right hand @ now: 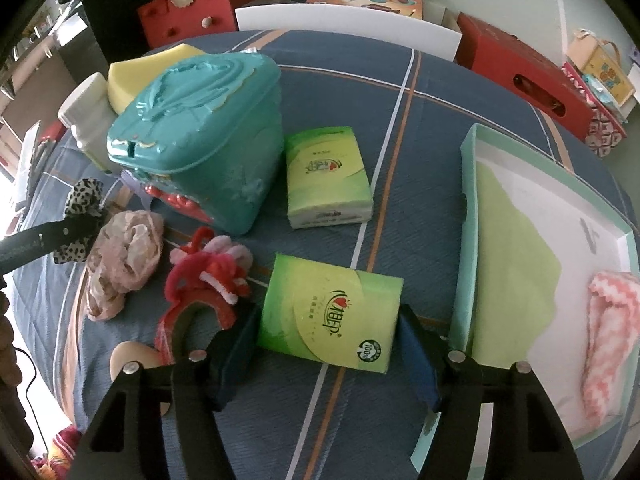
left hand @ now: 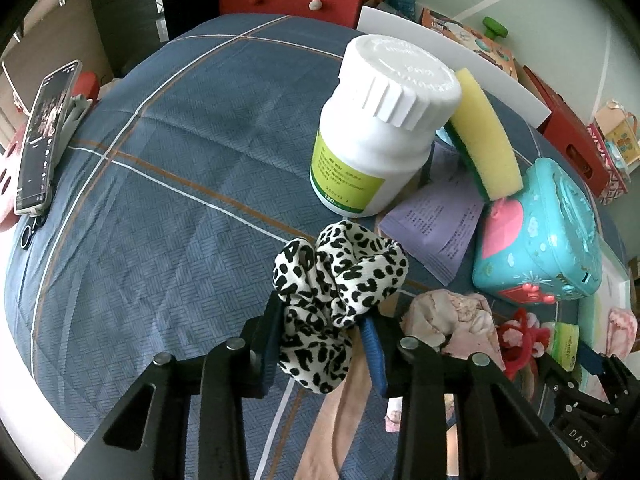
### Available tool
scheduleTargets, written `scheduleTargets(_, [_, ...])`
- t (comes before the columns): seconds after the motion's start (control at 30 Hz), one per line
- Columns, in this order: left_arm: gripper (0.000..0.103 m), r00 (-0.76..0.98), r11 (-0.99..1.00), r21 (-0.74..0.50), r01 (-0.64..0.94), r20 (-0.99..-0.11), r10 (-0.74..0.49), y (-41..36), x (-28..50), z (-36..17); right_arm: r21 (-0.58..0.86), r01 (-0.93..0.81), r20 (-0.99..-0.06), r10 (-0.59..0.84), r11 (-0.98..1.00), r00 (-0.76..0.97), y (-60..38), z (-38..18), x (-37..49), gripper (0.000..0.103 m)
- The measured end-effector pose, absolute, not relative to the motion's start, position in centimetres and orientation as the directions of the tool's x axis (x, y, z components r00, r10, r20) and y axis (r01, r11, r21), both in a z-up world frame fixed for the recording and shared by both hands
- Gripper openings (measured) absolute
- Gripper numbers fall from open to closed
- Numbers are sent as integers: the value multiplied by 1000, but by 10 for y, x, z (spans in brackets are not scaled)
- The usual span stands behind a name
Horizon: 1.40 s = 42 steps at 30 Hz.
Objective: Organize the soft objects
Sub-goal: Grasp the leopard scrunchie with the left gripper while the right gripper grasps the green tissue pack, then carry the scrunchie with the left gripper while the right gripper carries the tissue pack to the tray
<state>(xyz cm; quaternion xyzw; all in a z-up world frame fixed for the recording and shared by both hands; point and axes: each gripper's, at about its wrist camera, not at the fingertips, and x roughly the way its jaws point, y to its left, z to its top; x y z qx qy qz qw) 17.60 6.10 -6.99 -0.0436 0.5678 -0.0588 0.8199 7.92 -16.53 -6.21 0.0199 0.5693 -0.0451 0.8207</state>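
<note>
Two steeply down-tilted | left hand-held gripper — clamps scrunchie | right hand-held gripper — straddles tissue pack, contact unclear

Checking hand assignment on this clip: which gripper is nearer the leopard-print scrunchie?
Left. The left gripper has the leopard-print scrunchie between its fingers; the right gripper sits further off, straddling a green tissue pack.

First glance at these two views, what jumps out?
The leopard scrunchie, clamped in the left hand-held gripper above the blue cloth. Next, the green tissue pack between the fingers of the right hand-held gripper, with the teal tub behind it at left. At right sits a pale tray with a pink towel in it.
</note>
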Motion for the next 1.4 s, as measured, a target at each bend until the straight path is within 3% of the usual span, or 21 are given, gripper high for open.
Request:
scheduleTargets(0.27, [28,369,984,-173,48,-912,-178,67,170,-59,-10,82,-923,-41,997,382,-161,-48,74,70])
scheduleTargets(0.5, [27,397,971,-230,59,-887,-234,75,161,-41,-2,85,-905,-38,996,425,-161,-32,69,70])
scheduleTargets(0.87, [27,500,974,-185,127,-836,-224,70,128,6,24,131,-858,-47,991,511,-168,8,57,70])
scheduleTargets(1.4, [27,539,944,-141,300,-791,-289,-6,108,54,10,393,-812,-222,919,540,-265,38,40,70])
